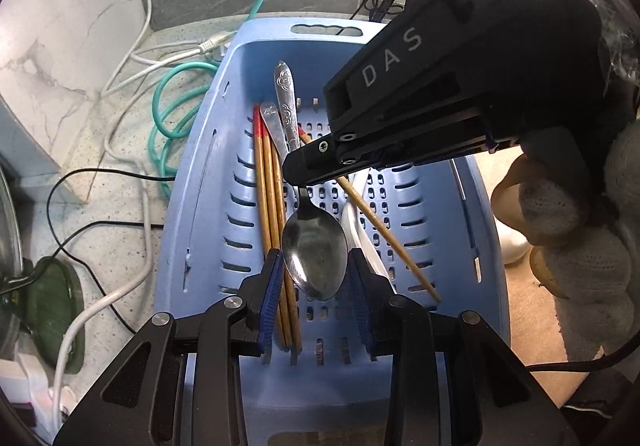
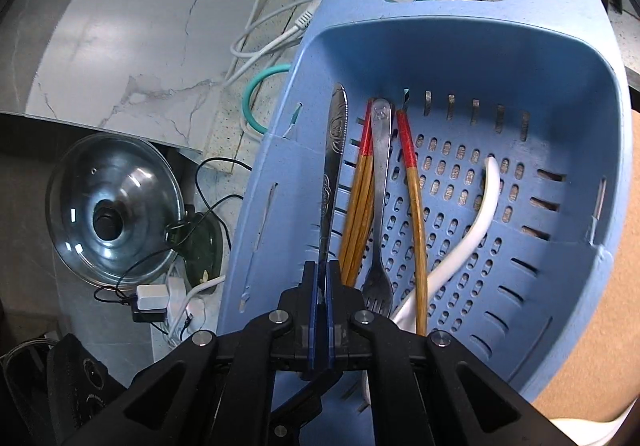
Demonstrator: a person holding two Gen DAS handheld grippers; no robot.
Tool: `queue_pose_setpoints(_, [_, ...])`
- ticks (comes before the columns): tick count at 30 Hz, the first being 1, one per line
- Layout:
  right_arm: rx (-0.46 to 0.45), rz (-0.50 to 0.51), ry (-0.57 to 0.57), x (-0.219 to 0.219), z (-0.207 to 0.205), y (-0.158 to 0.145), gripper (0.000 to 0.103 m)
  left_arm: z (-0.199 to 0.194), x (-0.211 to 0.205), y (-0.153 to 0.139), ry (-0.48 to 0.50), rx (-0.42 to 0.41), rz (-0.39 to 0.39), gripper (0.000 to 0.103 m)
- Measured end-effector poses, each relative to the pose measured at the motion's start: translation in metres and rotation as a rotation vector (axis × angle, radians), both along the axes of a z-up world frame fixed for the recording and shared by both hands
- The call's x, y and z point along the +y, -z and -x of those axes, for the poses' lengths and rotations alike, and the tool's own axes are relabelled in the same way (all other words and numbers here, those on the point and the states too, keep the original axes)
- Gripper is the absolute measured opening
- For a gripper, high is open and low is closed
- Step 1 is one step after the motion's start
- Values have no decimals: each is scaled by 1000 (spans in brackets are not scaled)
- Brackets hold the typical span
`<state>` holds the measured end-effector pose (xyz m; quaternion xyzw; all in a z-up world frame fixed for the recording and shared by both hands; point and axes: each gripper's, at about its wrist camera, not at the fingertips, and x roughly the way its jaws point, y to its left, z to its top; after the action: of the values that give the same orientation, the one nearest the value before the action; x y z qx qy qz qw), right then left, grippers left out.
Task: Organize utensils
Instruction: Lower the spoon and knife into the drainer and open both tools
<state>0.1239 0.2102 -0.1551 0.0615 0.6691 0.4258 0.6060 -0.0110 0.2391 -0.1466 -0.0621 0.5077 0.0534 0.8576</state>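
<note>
a: where's the spoon (image 1: 314,246) being kept right now?

b: it's held over the blue basket (image 1: 192,182), pinched at its neck by the right gripper (image 1: 298,182), whose jaws are pressed together on the metal. in the right wrist view the patterned handle is seen running up and away from those closed pads (image 2: 320,286).

a: and the left gripper (image 1: 314,286)?

b: its jaws are spread partway, one blue pad on either side of the spoon's bowl. whether the pads actually touch the bowl can't be told; a thin gap seems to be left on each side.

a: anything else in the basket?

b: red-tipped chopsticks (image 2: 360,198) are laid along the floor, a fork (image 2: 378,206) among them, one more chopstick (image 2: 416,214) beside it, and a white curved utensil (image 2: 476,222) further right. a glass lid (image 2: 116,210) is seen on the counter outside.
</note>
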Motion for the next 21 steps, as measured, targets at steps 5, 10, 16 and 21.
queue_pose_setpoints(5, [3,19,-10,1,-1,5,7,-2,0,1,-6,11,-3,31])
queue_pose_setpoints(10, [2,21,-23,4,0,4,7,-4,2,2,-18,21,-7,31])
queue_pose_setpoints(16, [0,32,-21,6,-1,5,8,-3,4,3,-37,32,-14,31])
queue_pose_setpoints(21, [-17,22,-20,2,-4,-1,12,2,5,-1,-48,24,-20,31])
